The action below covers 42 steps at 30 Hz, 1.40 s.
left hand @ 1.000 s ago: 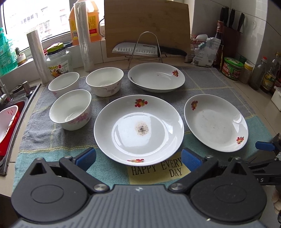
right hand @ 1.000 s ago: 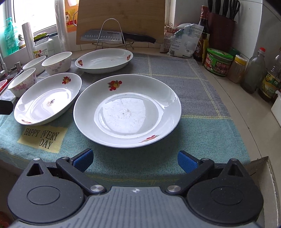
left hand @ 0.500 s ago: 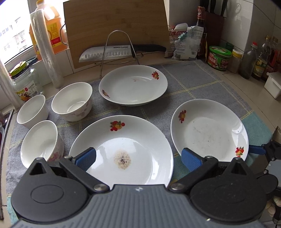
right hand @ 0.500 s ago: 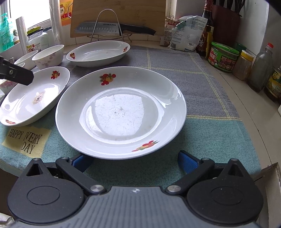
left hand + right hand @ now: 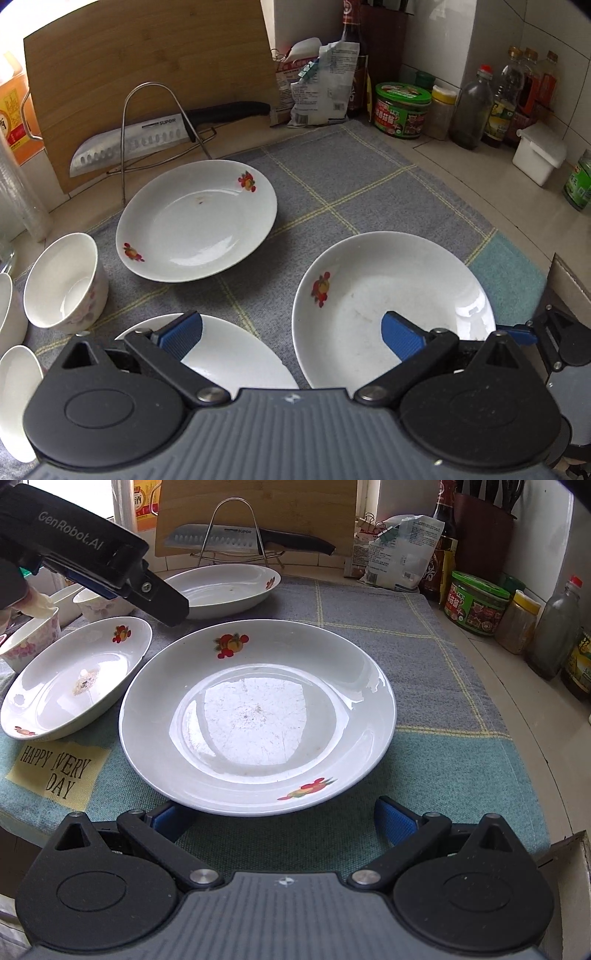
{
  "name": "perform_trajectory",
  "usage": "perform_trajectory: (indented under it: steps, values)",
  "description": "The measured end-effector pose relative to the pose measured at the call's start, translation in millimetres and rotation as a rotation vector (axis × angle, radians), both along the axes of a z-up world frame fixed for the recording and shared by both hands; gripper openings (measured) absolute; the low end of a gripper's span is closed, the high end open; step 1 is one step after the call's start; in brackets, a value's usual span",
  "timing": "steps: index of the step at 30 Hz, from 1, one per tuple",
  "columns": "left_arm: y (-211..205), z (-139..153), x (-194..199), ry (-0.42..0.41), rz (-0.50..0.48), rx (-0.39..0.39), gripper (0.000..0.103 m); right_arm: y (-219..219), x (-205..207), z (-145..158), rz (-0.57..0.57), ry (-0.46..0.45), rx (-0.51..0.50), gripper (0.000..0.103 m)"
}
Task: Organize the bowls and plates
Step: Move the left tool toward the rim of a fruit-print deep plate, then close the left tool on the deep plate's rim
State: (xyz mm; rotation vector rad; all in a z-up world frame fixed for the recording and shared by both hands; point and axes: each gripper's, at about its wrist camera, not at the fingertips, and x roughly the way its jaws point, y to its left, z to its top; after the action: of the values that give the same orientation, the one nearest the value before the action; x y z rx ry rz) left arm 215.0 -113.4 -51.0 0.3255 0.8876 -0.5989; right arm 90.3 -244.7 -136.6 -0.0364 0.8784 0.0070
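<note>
While your right gripper [image 5: 283,814] sits wide open and empty at the near rim of the right plate [image 5: 258,716], your left gripper [image 5: 291,334] hovers, equally open and empty, over the stained plate [image 5: 74,679].

Each gripper comprised a ribbed grey housing flanked by two round black discs, with black linkage arms pinned by silver screws and ending in blue textured pads. The left gripper [image 5: 291,332] and right gripper [image 5: 284,818] shared this build. Seen from the right wrist view, the left unit's black body [image 5: 92,550] bore the white lettering "GenRobot.AI" and one silver screw near its tip.
</note>
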Motion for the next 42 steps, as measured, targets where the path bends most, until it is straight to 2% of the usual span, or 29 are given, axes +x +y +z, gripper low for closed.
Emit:
perform_trajectory:
  steps: [6,14,19,29,42]
  values:
    - [-20,-6,4,-0.004,0.007,0.04,0.102,-5,2,-1,0.082,-0.014,0.002,0.103]
    - [-49,-23,16,0.049,-0.071,0.086,0.102,-7,5,-1,0.147,-0.022,0.004,0.103]
    - [-63,-38,31,0.098,-0.145,0.117,0.102,-6,2,-2,0.142,-0.031,0.006,0.103]
    - [-72,-64,48,0.255,-0.296,0.139,0.102,-4,1,-1,0.113,-0.03,0.003,0.103]
    - [-74,-65,53,0.256,-0.371,0.159,0.103,-2,-2,-3,0.078,-0.059,0.002,0.103]
